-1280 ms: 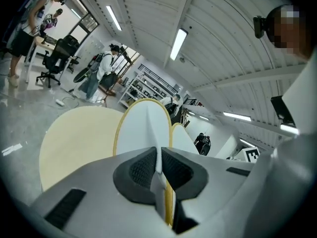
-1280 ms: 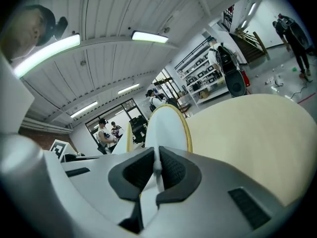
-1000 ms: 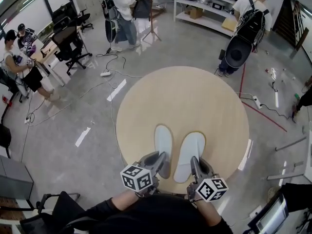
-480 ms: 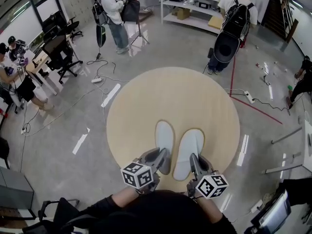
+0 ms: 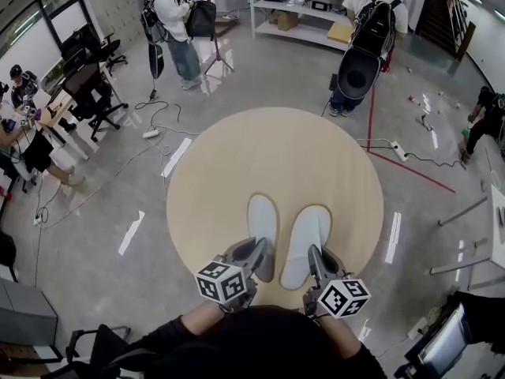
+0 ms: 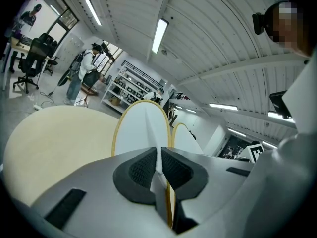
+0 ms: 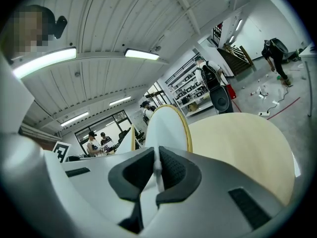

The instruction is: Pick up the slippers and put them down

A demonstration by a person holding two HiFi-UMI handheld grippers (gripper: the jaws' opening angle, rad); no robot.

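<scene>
Two flat white slippers with thin yellow rims are over the near part of a round beige table (image 5: 276, 156). My left gripper (image 5: 262, 253) is shut on the heel edge of the left slipper (image 5: 263, 221). My right gripper (image 5: 312, 257) is shut on the heel edge of the right slipper (image 5: 307, 239). In the left gripper view the left slipper (image 6: 143, 130) runs out from between the pads, with the other slipper (image 6: 185, 140) to its right. In the right gripper view the right slipper (image 7: 166, 128) is pinched the same way. Whether the soles rest on the table I cannot tell.
Grey floor with cables (image 5: 170, 121) and tape marks surrounds the table. People stand at shelves (image 5: 304, 10) at the back, one with a backpack (image 5: 371, 30). Office chairs (image 5: 91, 85) and seated people are at the left. A red line (image 5: 402, 168) crosses the floor at right.
Both grippers stay shut on the slippers. The table and slippers have shifted slightly in the head view as the person and both hands moved together across the room.
</scene>
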